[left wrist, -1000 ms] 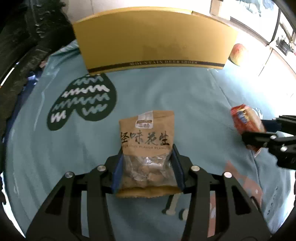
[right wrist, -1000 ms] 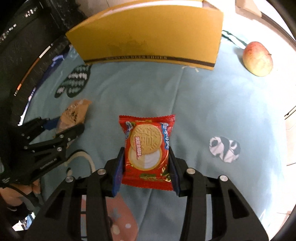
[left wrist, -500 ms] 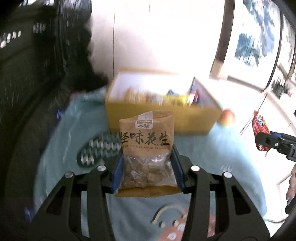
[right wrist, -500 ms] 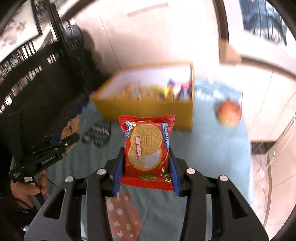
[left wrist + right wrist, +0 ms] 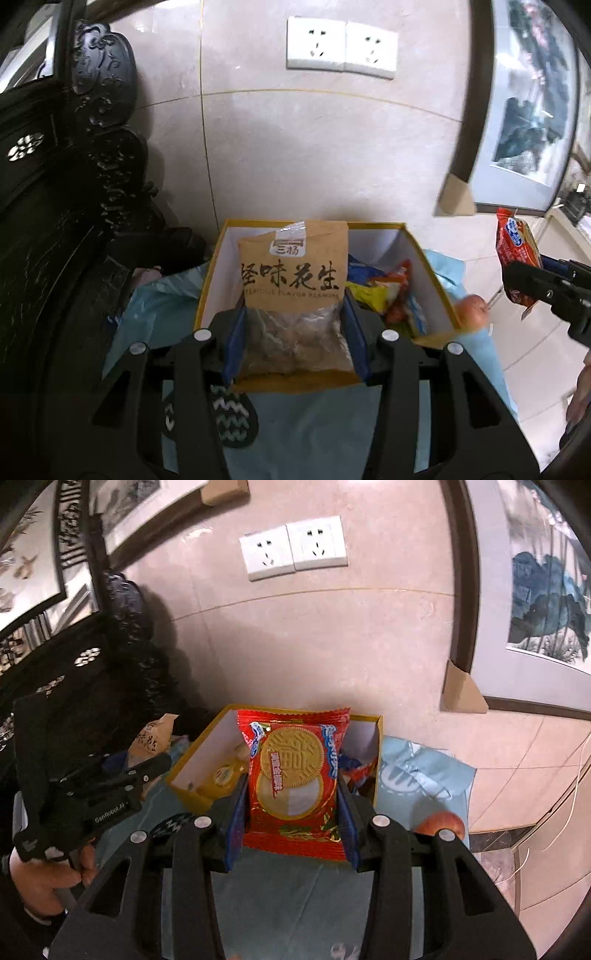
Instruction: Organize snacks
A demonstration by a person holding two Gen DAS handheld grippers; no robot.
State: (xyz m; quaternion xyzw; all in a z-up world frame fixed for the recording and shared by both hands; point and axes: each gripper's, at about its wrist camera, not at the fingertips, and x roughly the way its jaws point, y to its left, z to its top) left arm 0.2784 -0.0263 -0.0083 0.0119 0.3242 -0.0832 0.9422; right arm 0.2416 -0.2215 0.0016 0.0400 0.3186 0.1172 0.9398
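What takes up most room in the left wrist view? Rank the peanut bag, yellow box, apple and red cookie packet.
As they appear:
1. yellow box, partly hidden by the bag
2. peanut bag, enlarged by nearness, between the left gripper's jaws
3. red cookie packet, in the right gripper
4. apple

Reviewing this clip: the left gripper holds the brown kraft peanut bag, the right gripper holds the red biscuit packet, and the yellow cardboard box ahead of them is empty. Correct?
Not quite: the yellow cardboard box is not empty. The left wrist view shows several colourful snack packets already inside it. The rest stands: the left gripper is shut on the brown kraft peanut bag, and the right gripper is shut on the red biscuit packet.
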